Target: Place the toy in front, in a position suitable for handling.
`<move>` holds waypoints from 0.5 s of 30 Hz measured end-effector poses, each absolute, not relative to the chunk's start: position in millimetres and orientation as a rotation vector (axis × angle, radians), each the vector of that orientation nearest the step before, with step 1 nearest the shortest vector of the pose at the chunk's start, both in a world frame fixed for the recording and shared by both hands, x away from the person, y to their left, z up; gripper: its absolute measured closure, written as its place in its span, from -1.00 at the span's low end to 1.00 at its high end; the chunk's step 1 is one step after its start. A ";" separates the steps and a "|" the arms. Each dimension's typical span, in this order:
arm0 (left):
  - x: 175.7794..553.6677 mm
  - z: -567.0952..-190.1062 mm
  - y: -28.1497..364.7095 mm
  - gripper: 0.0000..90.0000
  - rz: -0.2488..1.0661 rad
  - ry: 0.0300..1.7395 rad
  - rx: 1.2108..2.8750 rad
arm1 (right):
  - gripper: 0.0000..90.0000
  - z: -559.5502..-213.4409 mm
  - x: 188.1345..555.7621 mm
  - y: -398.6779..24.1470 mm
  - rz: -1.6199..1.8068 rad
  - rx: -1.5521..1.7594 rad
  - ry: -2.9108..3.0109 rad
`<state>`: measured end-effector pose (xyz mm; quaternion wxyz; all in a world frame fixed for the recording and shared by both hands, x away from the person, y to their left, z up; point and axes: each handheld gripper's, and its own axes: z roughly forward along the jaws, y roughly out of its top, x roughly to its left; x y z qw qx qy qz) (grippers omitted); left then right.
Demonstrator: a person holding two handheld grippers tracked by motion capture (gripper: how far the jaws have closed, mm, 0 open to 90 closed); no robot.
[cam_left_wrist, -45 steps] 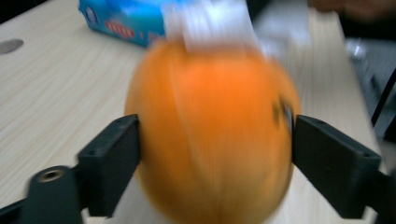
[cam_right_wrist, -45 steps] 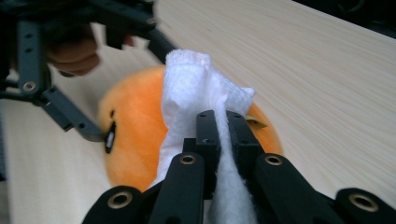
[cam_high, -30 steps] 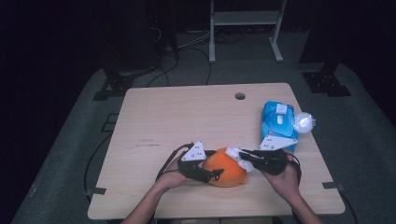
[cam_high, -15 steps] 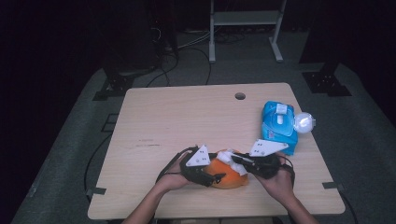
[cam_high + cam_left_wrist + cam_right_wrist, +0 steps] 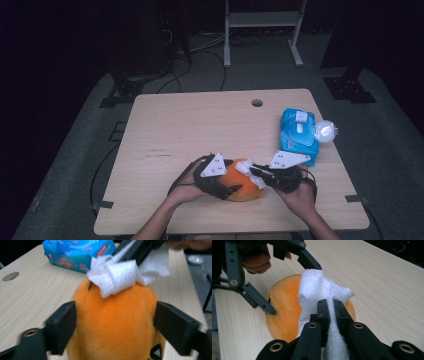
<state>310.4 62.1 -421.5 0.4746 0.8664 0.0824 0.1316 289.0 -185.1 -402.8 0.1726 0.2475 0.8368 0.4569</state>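
Note:
An orange plush toy [image 5: 245, 187] lies near the table's front edge. My left gripper [image 5: 235, 176] straddles it from the left. Its jaws have just been opening, but in the left gripper view both pads of the left gripper [image 5: 115, 307] still press the plush [image 5: 117, 325] at its sides. A white wipe [image 5: 317, 287] is draped over the plush's top [image 5: 284, 305]. My right gripper [image 5: 331, 303] is shut on that wipe, coming in from the right [image 5: 252, 171]. The wipe's bunched end [image 5: 115, 277] rests on the toy.
A blue pack of wet wipes [image 5: 298, 135] lies at the right side of the table, with a small white round object [image 5: 325, 131] beside it. A cable hole [image 5: 257, 103] is at the far middle. Bare tabletop [image 5: 190, 125] stretches to the left and back.
Both grippers and the plush have shifted slightly toward the near edge. The left jaws stand a little wider around the plush. The wipe stays in the right gripper on the toy's top.

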 end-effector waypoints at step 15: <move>339.8 -437.4 99.2 -0.31 0.166 0.433 2.032 | 0.87 -415.6 292.8 -188.4 1.282 0.732 2.445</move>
